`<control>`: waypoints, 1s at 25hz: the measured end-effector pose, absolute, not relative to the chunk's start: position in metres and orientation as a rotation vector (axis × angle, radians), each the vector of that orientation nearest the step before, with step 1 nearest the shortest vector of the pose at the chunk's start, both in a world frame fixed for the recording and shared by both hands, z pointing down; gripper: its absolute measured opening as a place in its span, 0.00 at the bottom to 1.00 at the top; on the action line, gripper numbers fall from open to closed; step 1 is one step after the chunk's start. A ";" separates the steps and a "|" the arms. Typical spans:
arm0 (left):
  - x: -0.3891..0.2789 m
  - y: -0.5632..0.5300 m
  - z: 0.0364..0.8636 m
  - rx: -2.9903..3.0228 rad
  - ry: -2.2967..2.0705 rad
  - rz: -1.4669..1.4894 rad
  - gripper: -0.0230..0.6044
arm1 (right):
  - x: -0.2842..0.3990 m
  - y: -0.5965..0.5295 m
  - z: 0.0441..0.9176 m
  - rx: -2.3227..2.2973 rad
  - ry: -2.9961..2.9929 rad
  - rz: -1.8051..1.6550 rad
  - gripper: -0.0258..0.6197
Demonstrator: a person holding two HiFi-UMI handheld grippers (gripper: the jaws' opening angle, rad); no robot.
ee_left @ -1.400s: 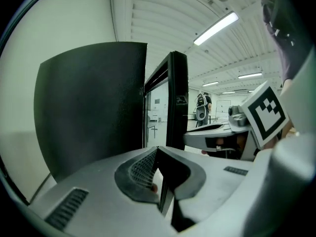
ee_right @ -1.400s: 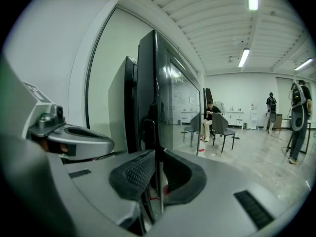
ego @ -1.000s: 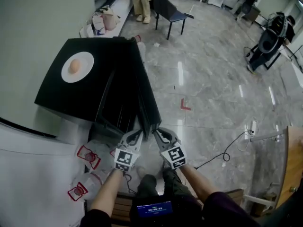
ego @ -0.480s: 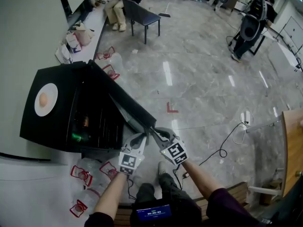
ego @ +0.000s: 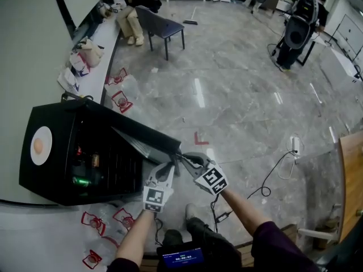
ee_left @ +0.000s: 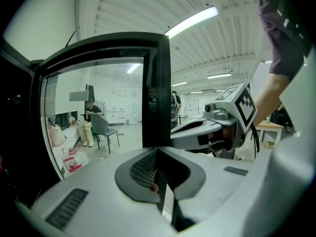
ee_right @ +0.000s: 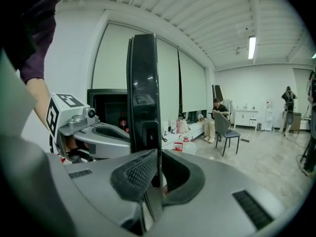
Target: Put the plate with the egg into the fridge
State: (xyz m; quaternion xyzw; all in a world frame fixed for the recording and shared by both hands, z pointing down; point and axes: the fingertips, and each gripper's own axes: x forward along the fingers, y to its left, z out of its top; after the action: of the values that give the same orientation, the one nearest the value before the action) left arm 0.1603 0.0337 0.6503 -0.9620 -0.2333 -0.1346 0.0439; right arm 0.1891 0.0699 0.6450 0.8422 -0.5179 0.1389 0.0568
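Observation:
A white plate (ego: 42,152) with a brown egg (ego: 38,145) on it rests on top of the black fridge (ego: 34,177) at the left of the head view. The fridge door (ego: 142,137) stands swung open, and bottles and a green can (ego: 81,181) show inside. My left gripper (ego: 169,171) and right gripper (ego: 184,162) meet at the door's free edge, far from the plate. The left gripper (ee_left: 158,181) is shut with the door edge (ee_left: 157,107) running down into its jaws. The right gripper (ee_right: 157,177) is shut on the same edge (ee_right: 143,98) from the other side.
Clear bags with red handles (ego: 120,101) lie on the floor beside and in front of the fridge. A seated person on a chair (ego: 161,27) is at the back. A cable (ego: 272,177) and a red tape mark (ego: 199,139) are on the marble floor. A wooden table (ego: 349,191) stands at the right.
The fridge door has swung further open with both grippers on its edge, and the shelves inside now show. The plate and egg have stayed on the fridge top.

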 end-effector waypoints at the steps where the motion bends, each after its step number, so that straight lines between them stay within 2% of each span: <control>1: 0.166 0.036 0.650 -2.942 -0.707 -0.411 0.05 | 0.194 0.078 0.643 2.569 -1.561 0.410 0.09; 5: 0.183 0.045 0.648 -2.948 -0.683 -0.413 0.05 | 0.198 0.110 0.643 2.585 -1.529 0.406 0.08; 6: 0.187 0.047 0.648 -2.949 -0.675 -0.414 0.05 | 0.199 0.115 0.644 2.587 -1.521 0.405 0.05; 15: 0.187 0.049 0.630 -2.944 -0.631 -0.378 0.05 | 0.192 0.122 0.625 2.582 -1.544 0.349 0.05; 25: 0.127 -0.021 0.510 -2.769 -0.370 -0.217 0.05 | 0.151 0.034 0.520 2.405 -1.860 0.154 0.05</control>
State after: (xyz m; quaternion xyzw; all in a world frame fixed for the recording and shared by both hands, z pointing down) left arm 0.1271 -0.0213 0.5103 -0.9740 -0.1302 -0.0765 0.1690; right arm 0.1514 0.0344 0.5200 0.7891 -0.6102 0.0505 0.0487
